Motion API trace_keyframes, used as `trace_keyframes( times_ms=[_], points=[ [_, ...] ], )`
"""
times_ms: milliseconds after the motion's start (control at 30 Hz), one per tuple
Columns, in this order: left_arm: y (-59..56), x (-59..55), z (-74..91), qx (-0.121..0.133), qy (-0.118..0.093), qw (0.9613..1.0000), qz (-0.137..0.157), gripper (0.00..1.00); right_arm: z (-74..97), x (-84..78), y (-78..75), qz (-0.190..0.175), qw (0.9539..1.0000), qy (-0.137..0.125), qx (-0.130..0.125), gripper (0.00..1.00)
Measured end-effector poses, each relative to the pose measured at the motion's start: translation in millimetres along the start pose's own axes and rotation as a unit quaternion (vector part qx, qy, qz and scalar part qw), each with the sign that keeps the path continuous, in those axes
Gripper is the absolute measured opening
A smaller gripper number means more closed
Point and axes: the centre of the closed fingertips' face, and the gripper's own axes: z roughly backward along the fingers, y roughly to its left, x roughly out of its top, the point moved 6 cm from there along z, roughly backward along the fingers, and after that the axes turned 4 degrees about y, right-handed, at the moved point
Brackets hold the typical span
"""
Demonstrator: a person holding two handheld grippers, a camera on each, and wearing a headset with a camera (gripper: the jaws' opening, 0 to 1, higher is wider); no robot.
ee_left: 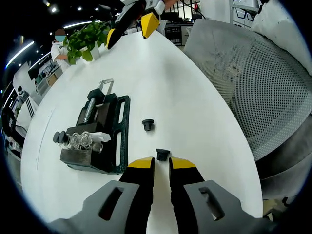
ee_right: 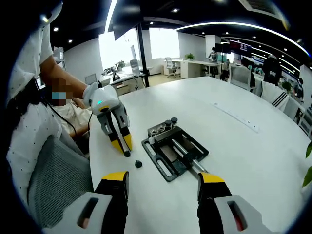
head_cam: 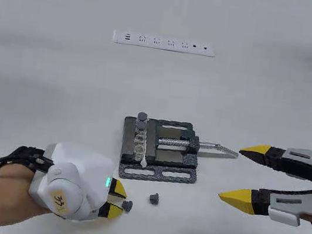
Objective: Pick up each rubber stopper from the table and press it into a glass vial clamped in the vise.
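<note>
Left gripper view: rubber stopper (ee_left: 162, 154) pinched between left tongs (ee_left: 162, 162) tips.

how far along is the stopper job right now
Done: two capped vials in the vise already carry dark stoppers. In hand: the left claw looks shut on a stopper low over the table. Left: seating that one, then the loose stopper, into the open vials. The right claw is open and empty.

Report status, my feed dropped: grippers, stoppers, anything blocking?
Left gripper shut on one stopper. Right gripper open, beside the vise. Loose stopper on table. Nothing blocking the vials.
</note>
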Motion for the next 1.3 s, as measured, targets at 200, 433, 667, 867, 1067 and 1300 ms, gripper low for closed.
trace_keyframes(
  times_ms=[200,433,667,867,1067,1300],
  points=[
    [0.6,0.0,-0.9,-0.001,0.004,1.0,-0.001,0.05,-0.6,-1.1,0.1,-0.002,1.0,0.0,0.002,0.53],
    [0.7,0.6,-1.3,0.001,0.004,1.0,-0.001,0.04,-3.5,-0.1,1.0,-0.002,1.0,-0.001,0.005,0.53],
    [-0.9,1.7,-1.4,0.007,0.002,1.0,0.004,0.04,-7.3,3.4,5.1,0.002,0.9999,-0.001,0.01,0.52],
    [-2.4,6.3,0.1,0.018,-0.022,0.9985,0.046,0.04,-11.8,9.1,10.8,0.009,0.9998,-0.001,0.02,0.51],
    [-0.7,17.1,11.6,0.042,-0.075,0.9903,0.109,0.04,-14.0,22.5,18.2,0.022,0.9991,-0.003,0.036,0.5],
    [4.7,40.1,38.1,0.077,-0.152,0.9687,0.181,0.04,-15.3,51.2,29.2,0.062,0.9959,-0.006,0.066,0.46]
  ],
)
